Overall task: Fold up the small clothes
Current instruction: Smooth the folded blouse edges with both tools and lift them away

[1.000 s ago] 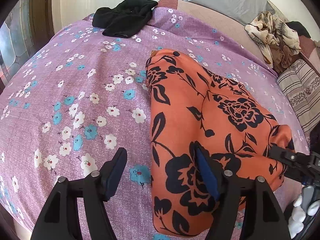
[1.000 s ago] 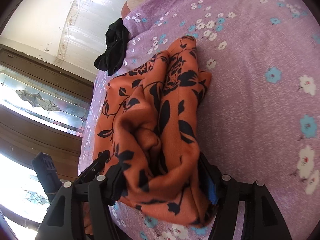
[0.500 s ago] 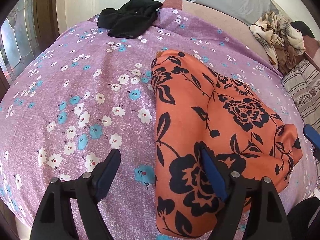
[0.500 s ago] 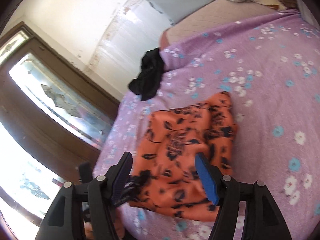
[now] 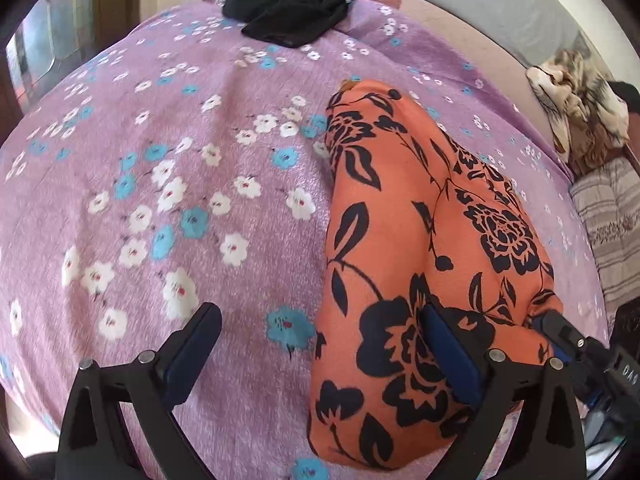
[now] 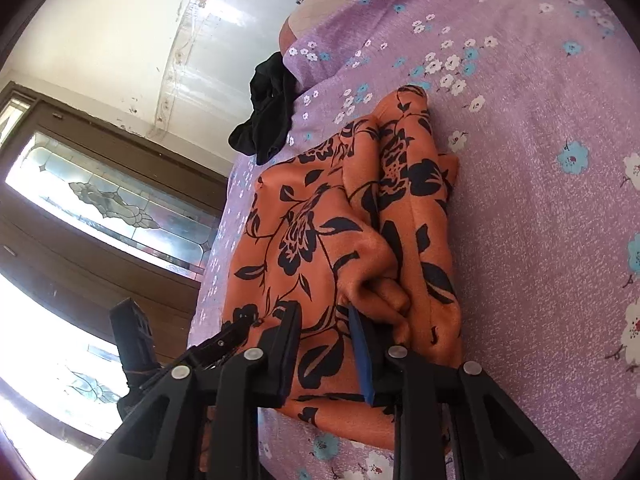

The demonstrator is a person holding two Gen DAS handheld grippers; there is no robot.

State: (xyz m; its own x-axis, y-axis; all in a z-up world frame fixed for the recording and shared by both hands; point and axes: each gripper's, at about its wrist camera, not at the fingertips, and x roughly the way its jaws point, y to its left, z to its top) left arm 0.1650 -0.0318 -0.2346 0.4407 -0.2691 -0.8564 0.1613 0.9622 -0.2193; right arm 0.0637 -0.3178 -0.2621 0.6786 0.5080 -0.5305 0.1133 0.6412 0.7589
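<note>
My left gripper (image 5: 320,344) hangs over the near end of the orange floral garment (image 5: 424,240), jaws opening wide, one finger over the bedspread (image 5: 160,184) and the other over the cloth, gripping nothing. My right gripper (image 6: 324,344) is closing on the bunched near edge of that garment, fabric lying between the jaws; whether the pads already bite I cannot confirm.

The garment lies part-folded on the right half of the bed, an uneven rectangle with a rolled ridge along its right side in the right wrist view.

Judgement: the step is a fresh pinch for the next fold. To do it well, I should take all layers of the edge, not only the top skin, and lift low so the stack beneath does not slide.

Materials: the garment is thin, soft and slightly sheen-faced, black leaves and roses on orange, and it creases into rounded lobes. The bedspread is purple, fuzzy-napped, with white and blue flowers, likely giving some drag. A black garment (image 5: 292,12) lies crumpled at the far edge.
</note>
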